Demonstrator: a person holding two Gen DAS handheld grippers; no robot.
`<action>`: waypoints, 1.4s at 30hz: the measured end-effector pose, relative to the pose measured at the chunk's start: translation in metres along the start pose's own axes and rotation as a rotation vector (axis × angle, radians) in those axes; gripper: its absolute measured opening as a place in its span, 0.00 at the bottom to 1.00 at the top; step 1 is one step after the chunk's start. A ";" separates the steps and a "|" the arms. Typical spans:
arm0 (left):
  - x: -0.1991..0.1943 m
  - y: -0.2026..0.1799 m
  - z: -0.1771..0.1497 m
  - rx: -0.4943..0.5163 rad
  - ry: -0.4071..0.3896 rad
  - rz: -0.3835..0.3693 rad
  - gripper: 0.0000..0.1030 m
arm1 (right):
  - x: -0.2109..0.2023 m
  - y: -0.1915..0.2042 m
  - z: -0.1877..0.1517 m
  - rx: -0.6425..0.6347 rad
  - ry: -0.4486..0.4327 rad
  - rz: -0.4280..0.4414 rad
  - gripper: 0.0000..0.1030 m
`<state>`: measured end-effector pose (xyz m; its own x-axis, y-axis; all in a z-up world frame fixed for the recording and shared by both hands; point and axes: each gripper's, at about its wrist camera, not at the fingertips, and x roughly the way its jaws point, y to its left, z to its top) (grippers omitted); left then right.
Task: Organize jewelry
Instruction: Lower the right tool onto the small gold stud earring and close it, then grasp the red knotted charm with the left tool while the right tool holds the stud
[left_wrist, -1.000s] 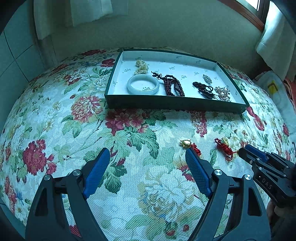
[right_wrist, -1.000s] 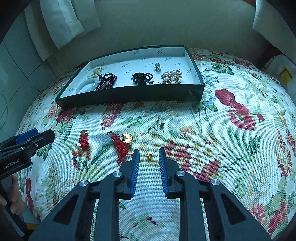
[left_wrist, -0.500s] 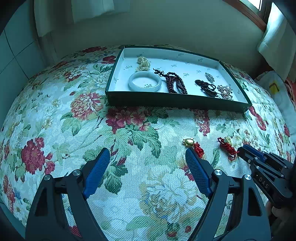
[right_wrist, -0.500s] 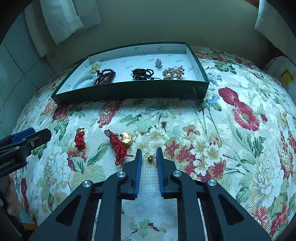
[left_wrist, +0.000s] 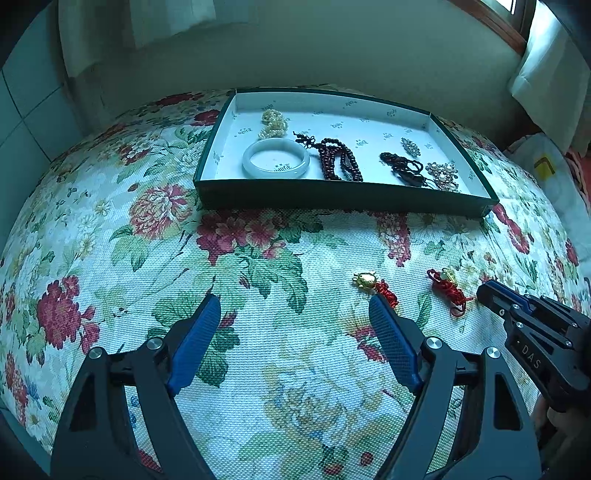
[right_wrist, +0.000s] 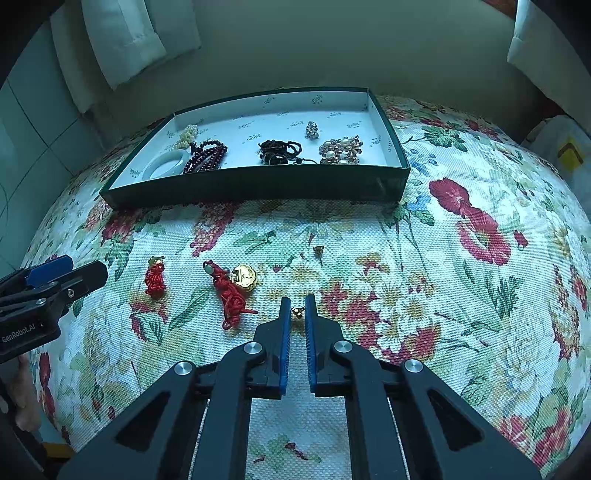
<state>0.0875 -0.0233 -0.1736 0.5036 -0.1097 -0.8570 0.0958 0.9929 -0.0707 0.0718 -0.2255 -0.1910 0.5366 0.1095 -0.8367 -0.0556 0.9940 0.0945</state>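
On the floral table (right_wrist: 480, 295), the right tool (right_wrist: 297, 306) has just closed on a small gold earring (right_wrist: 297, 313) — the left tool (left_wrist: 293, 310) gapes, holding nothing.

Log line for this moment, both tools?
right tool: shut on small gold earring, just closed | left tool: open, empty | tray: holds placed jewelry | stage: pick

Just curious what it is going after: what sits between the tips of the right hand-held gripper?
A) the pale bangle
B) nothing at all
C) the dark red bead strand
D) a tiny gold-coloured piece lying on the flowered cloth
D: in the right wrist view the right hand-held gripper has its tips close on either side of a tiny gold-coloured piece on the flowered cloth.
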 end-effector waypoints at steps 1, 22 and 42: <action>0.001 -0.002 0.001 0.002 0.002 -0.005 0.77 | 0.000 -0.001 0.001 -0.004 -0.001 -0.003 0.07; 0.033 -0.045 0.001 0.099 0.045 -0.041 0.35 | -0.004 -0.018 0.014 0.015 -0.013 0.007 0.07; 0.022 -0.036 0.000 0.085 0.034 -0.062 0.11 | -0.008 -0.011 0.010 0.016 -0.019 0.014 0.07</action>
<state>0.0952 -0.0620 -0.1903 0.4647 -0.1677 -0.8694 0.1995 0.9765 -0.0817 0.0764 -0.2372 -0.1798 0.5513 0.1234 -0.8251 -0.0500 0.9921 0.1149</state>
